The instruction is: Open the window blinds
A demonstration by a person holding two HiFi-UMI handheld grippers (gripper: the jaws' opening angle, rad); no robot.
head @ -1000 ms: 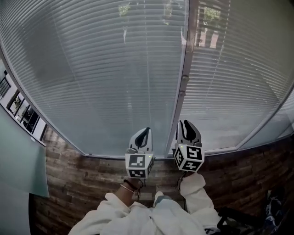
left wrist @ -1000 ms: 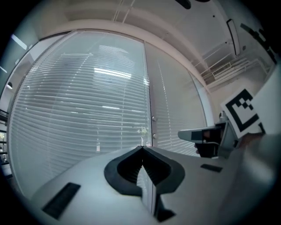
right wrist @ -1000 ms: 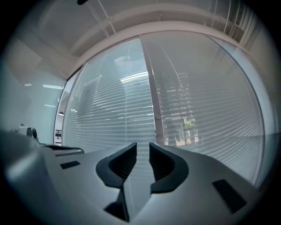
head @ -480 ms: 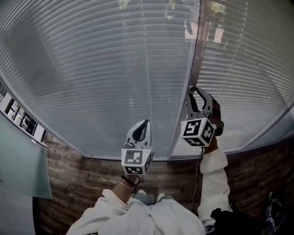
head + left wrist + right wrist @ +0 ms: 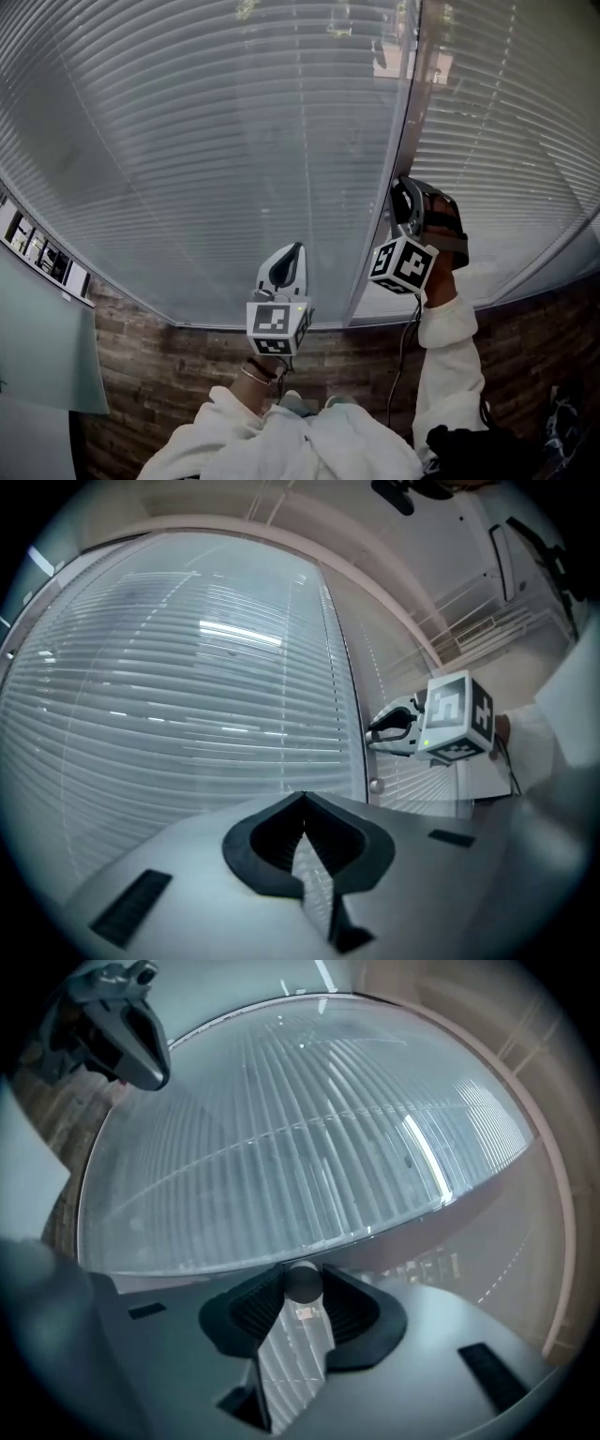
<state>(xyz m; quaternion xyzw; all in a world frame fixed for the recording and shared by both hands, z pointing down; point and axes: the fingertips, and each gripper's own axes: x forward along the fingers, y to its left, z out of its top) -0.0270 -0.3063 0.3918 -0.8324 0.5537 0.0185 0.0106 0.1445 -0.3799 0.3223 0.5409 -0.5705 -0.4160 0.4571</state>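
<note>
The right gripper (image 5: 411,199), jaws just opened and apart around the round knob (image 5: 303,1282) of the window blinds (image 5: 206,141), probably must clamp it next; the left gripper (image 5: 292,256) is closed and empty.

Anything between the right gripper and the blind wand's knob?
Nothing visible stands in the way. The right gripper has just been opening its jaws, and the wand knob already sits between them.
</note>
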